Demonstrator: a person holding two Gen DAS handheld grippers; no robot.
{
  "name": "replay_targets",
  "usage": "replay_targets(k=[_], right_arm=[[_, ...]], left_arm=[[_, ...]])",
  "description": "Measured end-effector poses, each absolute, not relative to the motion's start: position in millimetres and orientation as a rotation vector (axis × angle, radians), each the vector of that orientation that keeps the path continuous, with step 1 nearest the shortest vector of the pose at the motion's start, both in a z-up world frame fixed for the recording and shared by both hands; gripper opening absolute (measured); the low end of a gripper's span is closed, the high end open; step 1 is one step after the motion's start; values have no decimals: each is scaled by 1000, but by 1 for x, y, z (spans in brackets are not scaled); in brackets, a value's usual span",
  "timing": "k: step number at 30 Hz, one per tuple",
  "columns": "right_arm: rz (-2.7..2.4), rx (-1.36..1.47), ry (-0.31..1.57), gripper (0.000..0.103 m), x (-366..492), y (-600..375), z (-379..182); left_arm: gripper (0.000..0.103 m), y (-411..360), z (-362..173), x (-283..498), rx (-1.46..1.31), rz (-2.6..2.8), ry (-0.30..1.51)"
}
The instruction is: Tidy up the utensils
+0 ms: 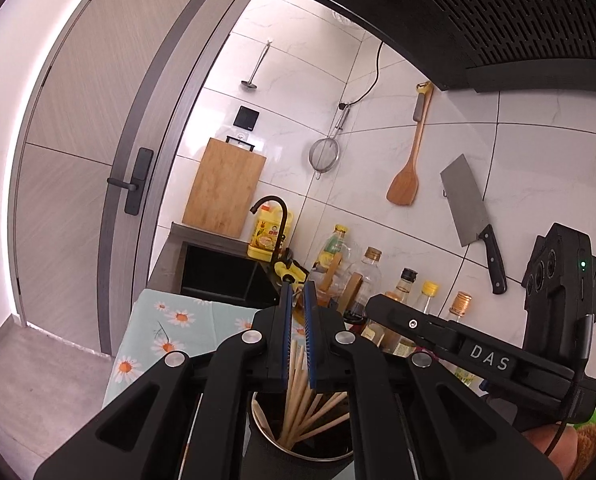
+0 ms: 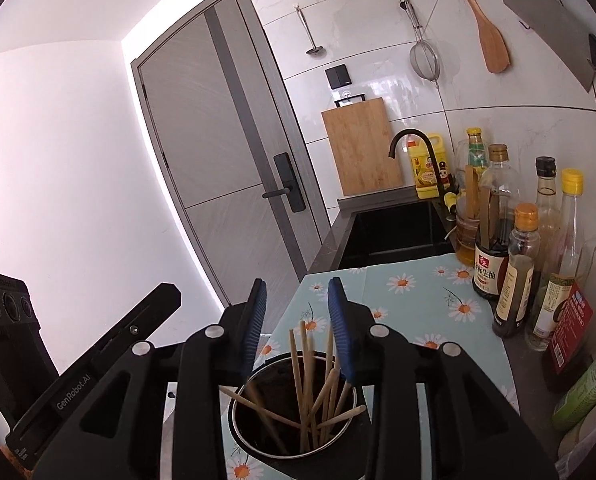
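Chopsticks [image 2: 306, 392] stand in a holder [image 2: 298, 452] on the bench [image 2: 418, 300]. Bottles [image 2: 518, 272] line its right side, and the sink [image 2: 394, 240] lies behind, with a cutting board [image 2: 362, 148] against the wall.

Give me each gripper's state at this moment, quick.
Left gripper: shut, pads nearly together; a chopstick shows between them, grip uncertain.
Right gripper: open, nothing held, above the chopstick holder.
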State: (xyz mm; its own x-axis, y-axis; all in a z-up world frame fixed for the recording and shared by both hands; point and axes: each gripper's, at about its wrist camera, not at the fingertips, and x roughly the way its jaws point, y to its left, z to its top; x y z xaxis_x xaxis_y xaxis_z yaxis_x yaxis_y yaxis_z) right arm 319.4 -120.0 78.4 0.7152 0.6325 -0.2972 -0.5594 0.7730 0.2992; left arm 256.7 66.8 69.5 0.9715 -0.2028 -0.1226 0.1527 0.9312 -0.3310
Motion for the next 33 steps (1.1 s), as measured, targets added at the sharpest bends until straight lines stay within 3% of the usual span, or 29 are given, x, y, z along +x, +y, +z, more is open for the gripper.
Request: replay_targets(k=[2,4,9,11,17,19,21,33], right_arm=[[661,205,406,35,317,-123,78],[657,206,403,36,313,-126,79],[639,223,393,42,300,-136,83],[633,234,390,48,295,-140,84],[626,229,355,78,270,-155,92],[630,226,349,92,258,-163,96],[633,227,346,98,248,-169,98],[616,160,387,98,184,-193,94]], left_arm=[[11,69,69,254,-334,-179,159],[31,70,70,253,-343,-175,164],[38,73,72,243,-344,-160,167],[42,74,75,236,-339,-159,161],[70,77,85,210,-323,-139,140],[87,76,89,201,-301,-116,135],[97,75,92,189,-282,-112,134],[97,59,97,120,-190,-112,166]])
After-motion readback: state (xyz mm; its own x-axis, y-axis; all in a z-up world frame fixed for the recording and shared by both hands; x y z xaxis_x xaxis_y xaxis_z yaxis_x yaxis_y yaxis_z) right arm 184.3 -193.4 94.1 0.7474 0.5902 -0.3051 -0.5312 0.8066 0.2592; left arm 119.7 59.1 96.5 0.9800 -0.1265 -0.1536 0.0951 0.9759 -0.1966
